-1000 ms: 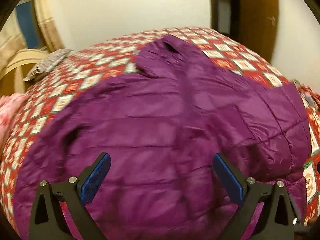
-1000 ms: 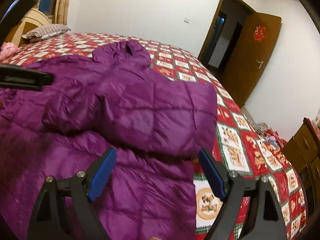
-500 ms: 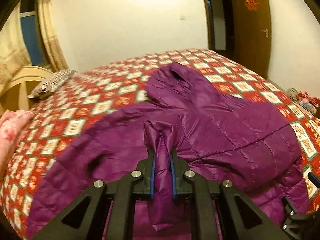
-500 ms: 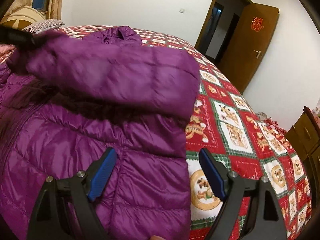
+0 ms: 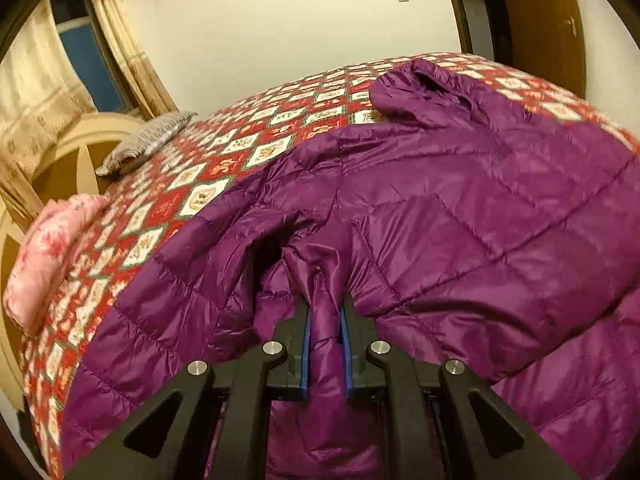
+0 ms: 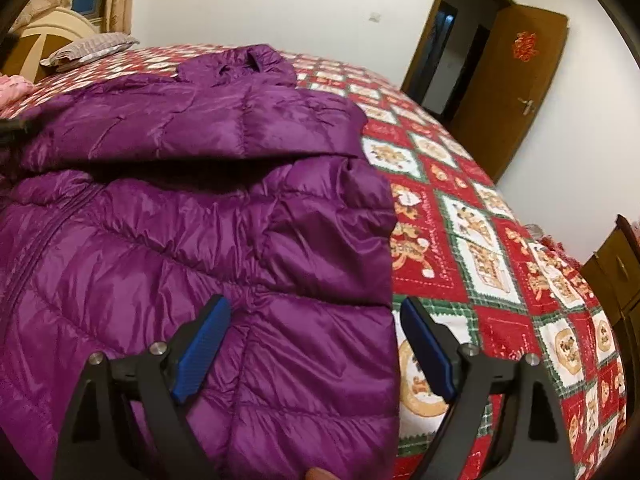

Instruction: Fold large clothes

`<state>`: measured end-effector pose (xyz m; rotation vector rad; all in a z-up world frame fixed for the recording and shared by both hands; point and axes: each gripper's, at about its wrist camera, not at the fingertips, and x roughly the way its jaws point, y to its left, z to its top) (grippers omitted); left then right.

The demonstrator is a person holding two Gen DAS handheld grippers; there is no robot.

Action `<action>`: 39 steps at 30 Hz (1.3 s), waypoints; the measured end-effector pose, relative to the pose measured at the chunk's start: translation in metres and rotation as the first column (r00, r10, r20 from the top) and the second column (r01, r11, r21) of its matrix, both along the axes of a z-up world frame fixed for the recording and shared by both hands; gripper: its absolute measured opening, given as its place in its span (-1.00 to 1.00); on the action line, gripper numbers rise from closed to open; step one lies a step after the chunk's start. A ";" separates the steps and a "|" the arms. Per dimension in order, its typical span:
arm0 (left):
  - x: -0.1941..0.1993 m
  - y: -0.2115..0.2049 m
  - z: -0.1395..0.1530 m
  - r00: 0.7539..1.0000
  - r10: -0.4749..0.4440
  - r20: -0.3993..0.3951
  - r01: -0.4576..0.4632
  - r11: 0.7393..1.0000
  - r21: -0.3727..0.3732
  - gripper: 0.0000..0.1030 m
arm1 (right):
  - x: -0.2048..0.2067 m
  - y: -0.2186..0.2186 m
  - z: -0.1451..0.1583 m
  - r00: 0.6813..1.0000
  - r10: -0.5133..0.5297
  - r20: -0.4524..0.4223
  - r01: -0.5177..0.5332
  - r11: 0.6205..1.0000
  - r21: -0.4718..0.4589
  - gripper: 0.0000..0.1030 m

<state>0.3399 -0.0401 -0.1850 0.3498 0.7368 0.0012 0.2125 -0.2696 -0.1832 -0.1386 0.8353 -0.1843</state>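
A large purple quilted down jacket (image 5: 460, 216) lies spread on the bed, hood (image 5: 424, 92) toward the far wall. My left gripper (image 5: 325, 320) is shut on a pinched fold of the jacket's fabric, held up a little above the rest. In the right wrist view the jacket (image 6: 200, 240) fills the left side, with one sleeve folded across its body (image 6: 240, 124). My right gripper (image 6: 314, 344) is open and empty, hovering over the jacket's right edge near its hem.
The bed has a red and white patterned quilt (image 6: 480, 240). A grey striped pillow (image 5: 148, 142) and a pink bundle (image 5: 48, 248) lie by the cream headboard (image 5: 80, 148). A brown door (image 6: 508, 96) and a wooden cabinet (image 6: 616, 272) stand to the right.
My left gripper closed on a fold of the jacket and has carried it leftward. The sleeve has come to rest folded over the jacket body. My right gripper stays open.
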 end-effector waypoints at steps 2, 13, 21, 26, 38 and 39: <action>-0.003 -0.003 0.000 1.000 -0.003 0.022 0.003 1.000 0.023 -0.76 | -0.002 -0.006 0.016 1.000 0.009 0.018 -0.010 1.000 0.030 0.60; 0.022 -0.010 0.031 0.995 0.081 0.051 -0.075 0.991 -0.108 0.53 | 0.088 -0.037 0.080 0.982 -0.032 0.186 0.000 0.986 0.166 -0.01; 0.041 -0.029 -0.009 0.996 0.076 -0.034 -0.078 0.995 -0.054 0.53 | 0.119 -0.043 0.002 0.996 -0.080 0.025 0.075 0.982 0.172 -0.40; 0.039 -0.042 -0.017 0.998 0.053 -0.020 -0.053 0.999 -0.003 0.53 | 0.112 -0.057 -0.005 0.994 -0.105 0.025 0.097 0.972 0.213 -0.47; 0.030 -0.042 0.010 0.999 0.041 -0.019 -0.043 0.993 -0.114 0.55 | 0.098 -0.033 0.046 0.980 -0.095 0.173 0.078 0.992 0.104 -0.07; 0.034 -0.050 0.004 0.999 0.039 -0.028 -0.041 0.996 -0.081 0.55 | 0.104 -0.028 0.052 0.980 -0.077 0.185 0.060 0.993 0.099 -0.07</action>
